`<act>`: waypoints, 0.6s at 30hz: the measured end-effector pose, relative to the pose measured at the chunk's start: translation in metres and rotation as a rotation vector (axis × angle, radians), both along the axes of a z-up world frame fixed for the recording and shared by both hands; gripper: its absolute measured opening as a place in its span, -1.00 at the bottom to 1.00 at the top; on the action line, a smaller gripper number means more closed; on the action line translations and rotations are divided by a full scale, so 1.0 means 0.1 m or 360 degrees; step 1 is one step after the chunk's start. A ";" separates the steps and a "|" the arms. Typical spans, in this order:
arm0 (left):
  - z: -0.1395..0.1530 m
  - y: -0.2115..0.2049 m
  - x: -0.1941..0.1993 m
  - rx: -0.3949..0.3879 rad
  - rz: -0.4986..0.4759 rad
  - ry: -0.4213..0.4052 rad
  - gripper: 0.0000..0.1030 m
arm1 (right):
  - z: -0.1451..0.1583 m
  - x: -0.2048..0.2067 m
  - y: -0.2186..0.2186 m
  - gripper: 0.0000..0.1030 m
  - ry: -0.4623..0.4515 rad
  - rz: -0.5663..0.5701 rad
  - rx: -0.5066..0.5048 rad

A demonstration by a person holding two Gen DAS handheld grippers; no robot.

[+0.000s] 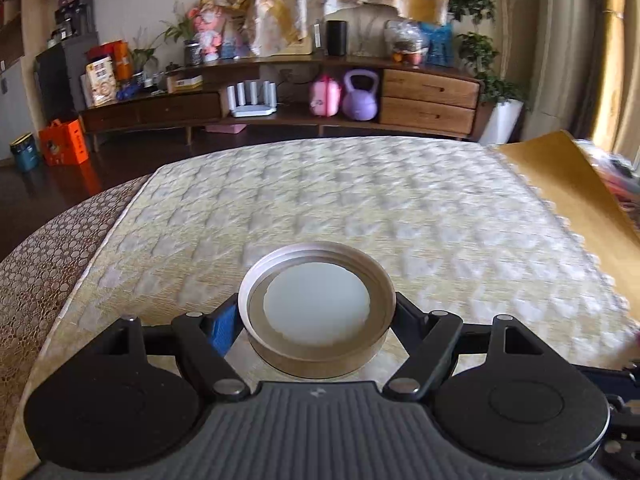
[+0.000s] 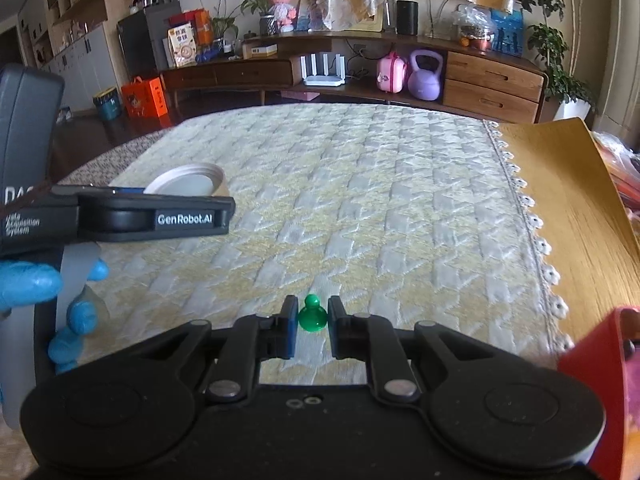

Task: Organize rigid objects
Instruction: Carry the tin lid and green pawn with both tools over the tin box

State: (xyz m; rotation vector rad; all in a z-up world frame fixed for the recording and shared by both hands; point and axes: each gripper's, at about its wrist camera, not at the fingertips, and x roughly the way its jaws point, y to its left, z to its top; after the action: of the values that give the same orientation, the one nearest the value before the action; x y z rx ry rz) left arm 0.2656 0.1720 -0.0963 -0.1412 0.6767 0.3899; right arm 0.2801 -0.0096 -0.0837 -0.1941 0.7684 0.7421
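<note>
A round metal lid with a white inner disc, rim up, sits between the fingers of my left gripper. The pads press on its two sides, and it hangs just above the quilted cloth. The right wrist view shows the same lid at the left, past the left tool's black body. A small green pawn-shaped piece stands upright between the pads of my right gripper, which is shut on its base, low over the cloth.
A yellow-and-white quilted cloth covers the table, with bare wood beyond its lace edge at the right. A red object stands at the lower right. A blue-gloved hand holds the left tool. A sideboard lines the far wall.
</note>
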 end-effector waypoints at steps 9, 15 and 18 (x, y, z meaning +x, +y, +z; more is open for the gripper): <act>0.36 -0.44 -0.37 -0.0015 -0.0178 0.0004 0.49 | 0.36 -0.26 -0.45 -0.72 -0.0024 -0.0050 0.0083; 0.58 -0.77 -0.62 0.0012 -0.0282 -0.0002 0.49 | 0.54 -0.39 -0.83 -0.72 -0.0043 -0.0122 0.0119; 0.68 -0.96 -0.73 0.0024 -0.0347 -0.0006 0.49 | 0.60 -0.46 -1.03 -0.72 -0.0054 -0.0155 0.0132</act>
State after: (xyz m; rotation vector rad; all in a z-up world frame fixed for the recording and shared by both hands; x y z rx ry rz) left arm 0.1931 0.0763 -0.0278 -0.0527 0.6775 0.1853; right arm 0.2342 -0.1122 -0.0239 -0.0933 0.7087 0.6756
